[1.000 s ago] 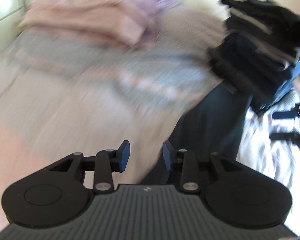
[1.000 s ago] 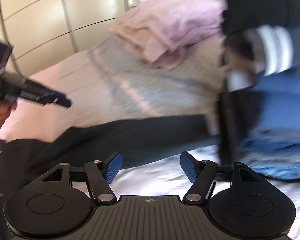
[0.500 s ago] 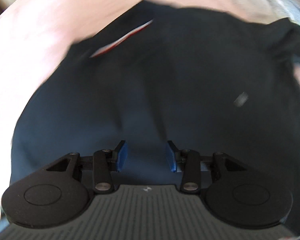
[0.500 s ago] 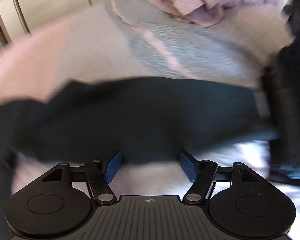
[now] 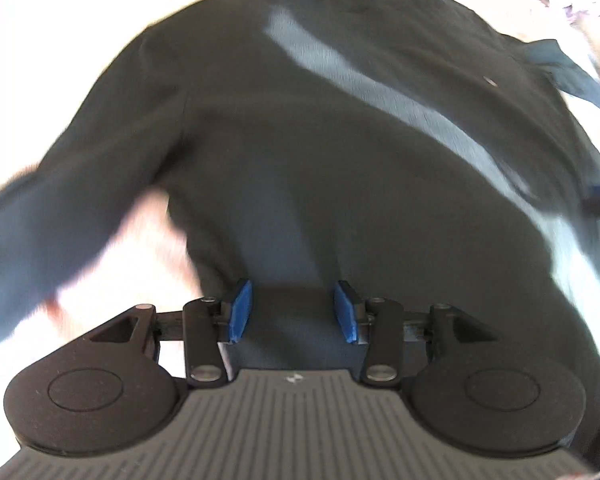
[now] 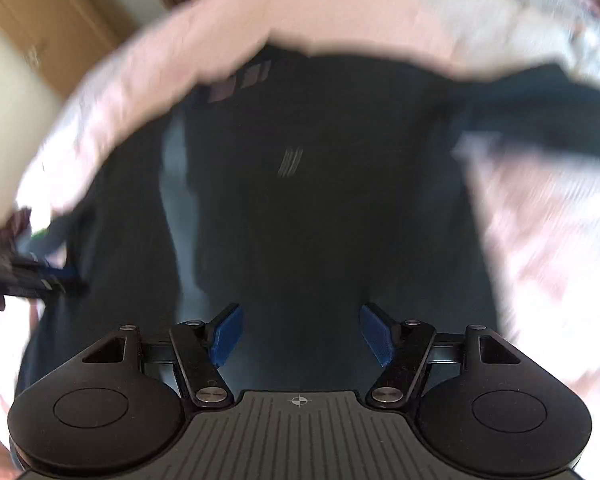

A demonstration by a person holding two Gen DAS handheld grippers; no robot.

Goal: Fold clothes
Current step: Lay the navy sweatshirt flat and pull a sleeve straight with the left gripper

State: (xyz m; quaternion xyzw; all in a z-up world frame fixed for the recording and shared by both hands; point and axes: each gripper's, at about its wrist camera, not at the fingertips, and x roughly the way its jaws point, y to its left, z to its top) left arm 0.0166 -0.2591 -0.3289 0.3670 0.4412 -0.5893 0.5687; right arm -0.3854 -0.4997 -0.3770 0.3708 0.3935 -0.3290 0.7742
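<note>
Dark sweater [image 5: 339, 152] is lying spread flat, front up, on the pale pink bedspread [image 5: 112, 280]. Neckline with its light inner band is pointing away from me in the left wrist view; hem is nearest my claws. One sleeve [image 5: 60, 216] is angling out toward the left edge of that view, the other sleeve [image 5: 567, 72] is trailing off to the upper right. A slanting bar of sunlight is crossing the chest.

I am holding my left gripper [image 5: 294, 312] tilted steeply down over the hem end of the sweater. Its blue pads [image 5: 240, 312] are standing apart with a clear gap; the jaws have just been opening. Dark cloth is showing through the gap beneath them, but the pads are not pressing on it, and I cannot tell whether the fingertips are touching the fabric at all.

I am holding my right gripper [image 6: 301, 334] over the same garment, also pointing down. Its pads [image 6: 228, 334] are standing wider apart than the left pair, nothing clamped between them; only the sweater body is lying below. The right wrist view is heavily blurred. A small pale mark on the chest is smearing into streaks, so fine detail is not readable.

At the left edge of the right wrist view, my left claw is appearing from the side, low over the sweater's edge. Wooden cabinet fronts [image 6: 40, 20] are showing beyond the bed at upper left.
</note>
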